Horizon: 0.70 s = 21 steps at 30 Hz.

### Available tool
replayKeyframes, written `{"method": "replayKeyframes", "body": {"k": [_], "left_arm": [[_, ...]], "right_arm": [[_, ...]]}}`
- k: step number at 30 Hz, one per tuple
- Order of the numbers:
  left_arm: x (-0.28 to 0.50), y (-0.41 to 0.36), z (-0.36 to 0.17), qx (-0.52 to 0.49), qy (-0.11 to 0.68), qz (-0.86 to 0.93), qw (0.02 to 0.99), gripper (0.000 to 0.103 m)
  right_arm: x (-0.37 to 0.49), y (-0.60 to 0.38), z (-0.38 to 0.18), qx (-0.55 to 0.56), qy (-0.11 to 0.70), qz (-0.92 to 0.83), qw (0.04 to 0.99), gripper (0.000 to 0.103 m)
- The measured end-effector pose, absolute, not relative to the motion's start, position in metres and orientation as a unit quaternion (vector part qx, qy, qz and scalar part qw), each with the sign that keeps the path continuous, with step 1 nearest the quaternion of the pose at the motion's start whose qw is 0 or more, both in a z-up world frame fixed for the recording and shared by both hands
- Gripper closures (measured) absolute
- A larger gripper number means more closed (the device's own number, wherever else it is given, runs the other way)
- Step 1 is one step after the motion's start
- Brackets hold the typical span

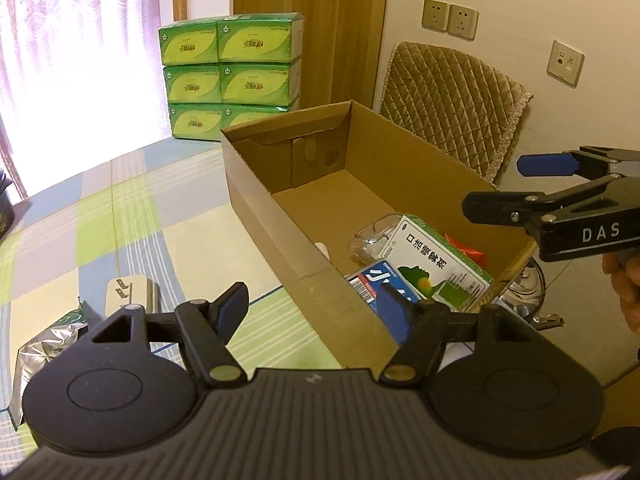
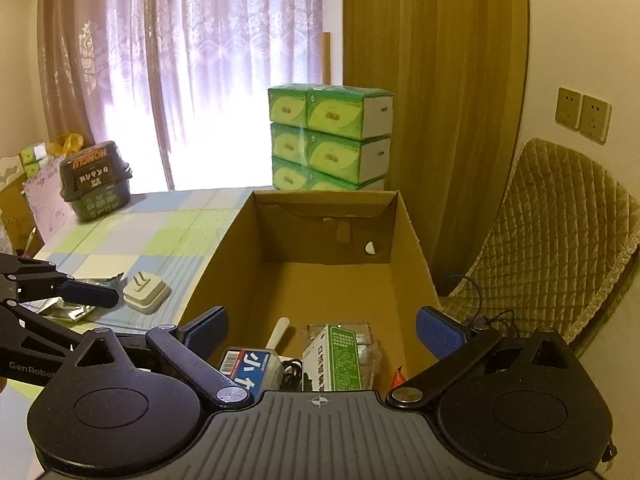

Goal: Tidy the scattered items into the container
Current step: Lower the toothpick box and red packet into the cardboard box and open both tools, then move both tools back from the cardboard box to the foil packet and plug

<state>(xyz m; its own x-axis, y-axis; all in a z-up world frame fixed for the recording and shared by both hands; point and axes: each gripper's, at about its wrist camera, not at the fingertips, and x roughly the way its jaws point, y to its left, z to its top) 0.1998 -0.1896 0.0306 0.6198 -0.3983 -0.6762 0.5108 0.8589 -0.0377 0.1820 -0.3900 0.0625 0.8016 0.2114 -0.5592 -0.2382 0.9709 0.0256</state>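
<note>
So the cardboard box [image 2: 412,240] is sitting open on the table [image 1: 80,216], which is wearing a checked cloth in blue, green and cream. Stuff already lying in the near end of the box: a green and white carton [image 2: 332,360] with Chinese print, a blue and white pack [image 2: 250,368] leaning next to it, a clear plastic bag [image 1: 370,240] of small bits behind those, something red [image 1: 468,250] tucked at the box's right wall, and a white stick-like thing [image 2: 278,332] I can't really identify.

Still out on the cloth, just left of the box: a white plug adapter [image 2: 145,292] lying with its prongs pointing up, and right beside it a crinkly silver foil packet [image 1: 48,350].

The left gripper [image 1: 312,304] is hovering over the near left corner of the box, jaws spread wide and gripping nothing; one blue pad is hanging over the cloth and the other over the box. The right gripper [image 2: 322,328] is hanging above the near end of the box, jaws also gaping apart with nothing between them, and a hand [image 1: 626,288] is showing behind it in the left wrist view.

Further out: a stack of green tissue packs [image 2: 332,140] is standing behind the box's far end, a dark container [image 2: 96,180] is sitting at the far left of the table, a chair with a quilted cover [image 1: 452,100] is off to the right, and wall sockets [image 1: 450,20] are above it.
</note>
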Motion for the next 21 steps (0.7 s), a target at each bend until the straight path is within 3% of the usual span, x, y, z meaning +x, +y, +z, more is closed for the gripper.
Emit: {"method": "replayKeyframes", "body": {"k": [9, 21], "left_arm": [[0.193, -0.167, 0.024, 0.072, 0.363, -0.24, 0.898, 0.035], [0.172, -0.091, 0.012, 0.053, 0.377, -0.18, 0.907, 0.025]], "right_arm": [[0.176, -0.38, 0.063, -0.026, 0.295, 0.127, 0.947, 0.0], [0.162, -0.323, 0.084, -0.024, 0.267, 0.198, 0.943, 0.0]]}}
